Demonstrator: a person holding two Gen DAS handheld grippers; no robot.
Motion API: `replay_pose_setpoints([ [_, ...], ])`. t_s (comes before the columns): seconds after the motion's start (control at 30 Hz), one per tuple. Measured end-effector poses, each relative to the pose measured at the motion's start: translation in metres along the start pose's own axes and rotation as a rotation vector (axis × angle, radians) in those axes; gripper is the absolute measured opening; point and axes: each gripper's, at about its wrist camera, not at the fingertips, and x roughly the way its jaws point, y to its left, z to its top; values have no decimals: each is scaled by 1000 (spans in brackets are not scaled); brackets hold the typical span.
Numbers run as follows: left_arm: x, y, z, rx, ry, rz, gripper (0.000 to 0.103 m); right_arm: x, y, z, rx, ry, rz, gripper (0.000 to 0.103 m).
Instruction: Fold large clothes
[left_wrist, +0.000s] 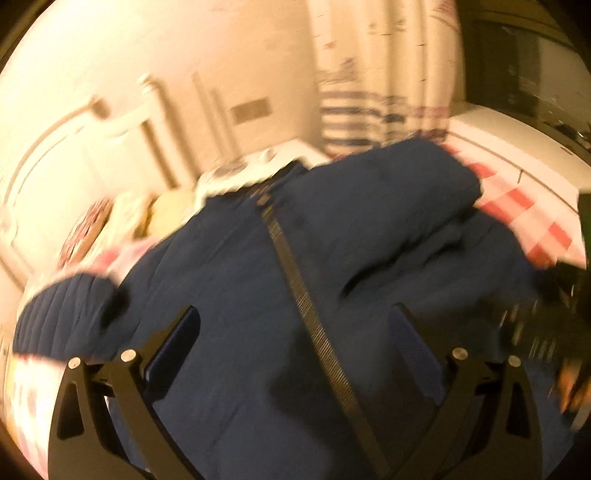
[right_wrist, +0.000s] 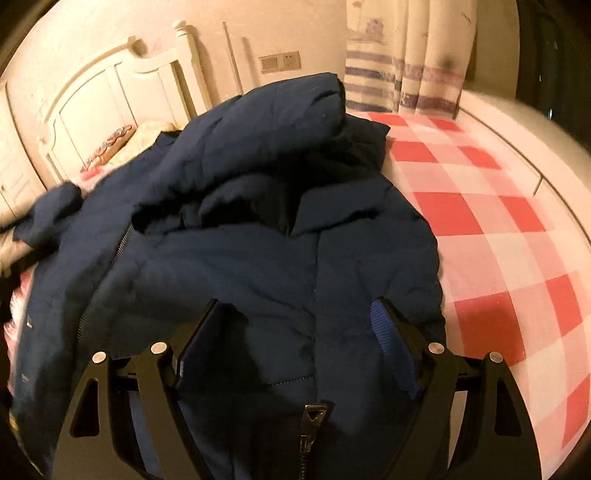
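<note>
— Both sets of fingers, what do I have?
— I see my right gripper (right_wrist: 299, 321) and left gripper (left_wrist: 295, 325) spread wide, gripping nothing, above the navy jacket (right_wrist: 258, 206).
— Beyond?
— It's heaped on the checked bed (right_wrist: 480, 221); headboard (right_wrist: 110, 85) farthest.

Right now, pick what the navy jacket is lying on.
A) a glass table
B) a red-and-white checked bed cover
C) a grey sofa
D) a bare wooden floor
B: the right wrist view shows the navy jacket spread over the red-and-white checked bed cover, with a white headboard behind it.
</note>
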Motion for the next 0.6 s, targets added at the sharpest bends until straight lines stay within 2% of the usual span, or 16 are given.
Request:
replay_pose_setpoints([
  [0.2,40,-66,54,137,-50,12,100,-4,-21,0,108,-36,70,79],
  [0.33,63,-110,64,269,-23,16,100,-3,-21,2,111,-31,72,79],
  [0.43,78,-129,68,319,-9,29,100,-3,-21,2,110,-28,70,79],
  [0.5,83,-128,74,304,-6,-1,79,-2,-20,2,104,-26,62,79],
  [0.53,83,-126,75,279,6,-41,41,-2,-20,2,102,-27,60,79],
  [0.57,82,-118,78,226,18,-64,24,-3,-19,2,98,-26,52,79],
  [0.6,76,-103,82,142,-3,-64,19,-3,-19,2,95,-27,45,79],
])
